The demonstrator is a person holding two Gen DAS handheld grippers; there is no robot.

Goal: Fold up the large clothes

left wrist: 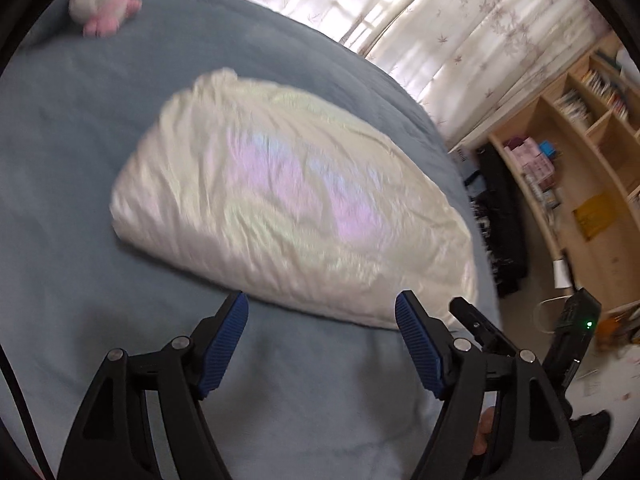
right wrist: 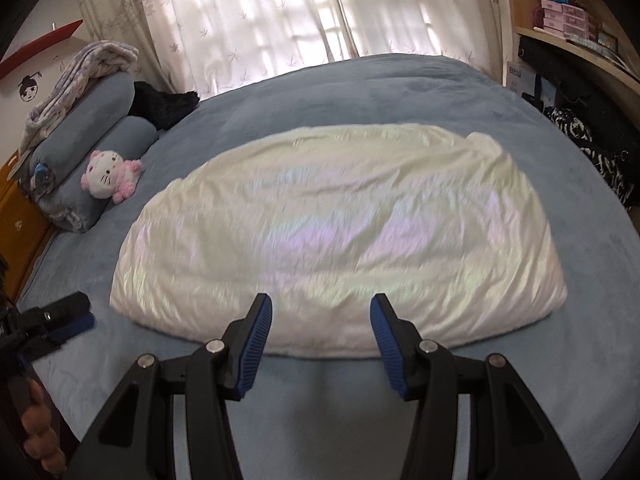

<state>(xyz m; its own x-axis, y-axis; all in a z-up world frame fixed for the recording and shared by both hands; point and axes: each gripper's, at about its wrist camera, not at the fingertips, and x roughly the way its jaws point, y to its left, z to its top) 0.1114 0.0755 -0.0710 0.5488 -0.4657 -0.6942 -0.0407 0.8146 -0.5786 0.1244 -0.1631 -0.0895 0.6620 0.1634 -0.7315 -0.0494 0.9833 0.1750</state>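
A large white, shiny garment (left wrist: 288, 208) lies folded into a thick oblong bundle in the middle of a blue bed (left wrist: 80, 160). My left gripper (left wrist: 320, 304) hovers just short of the bundle's near edge, open, with nothing between its blue pads (left wrist: 224, 344). In the right wrist view the same garment (right wrist: 332, 232) stretches across the bed (right wrist: 400, 92). My right gripper (right wrist: 321, 302) is open over its near edge and the pads (right wrist: 252, 348) do not press on the cloth. The left gripper's fingers (right wrist: 68, 316) show at the far left, over bare bed beside the bundle.
A pink and white plush toy (right wrist: 108, 178) leans on rolled blue bedding (right wrist: 88, 132) at the bed's head, beside a black fluffy item (right wrist: 164, 104). Curtains (right wrist: 280, 12) hang behind the bed. Wooden shelves (left wrist: 580, 152) and dark clothes (left wrist: 500, 220) stand past the bed's right edge.
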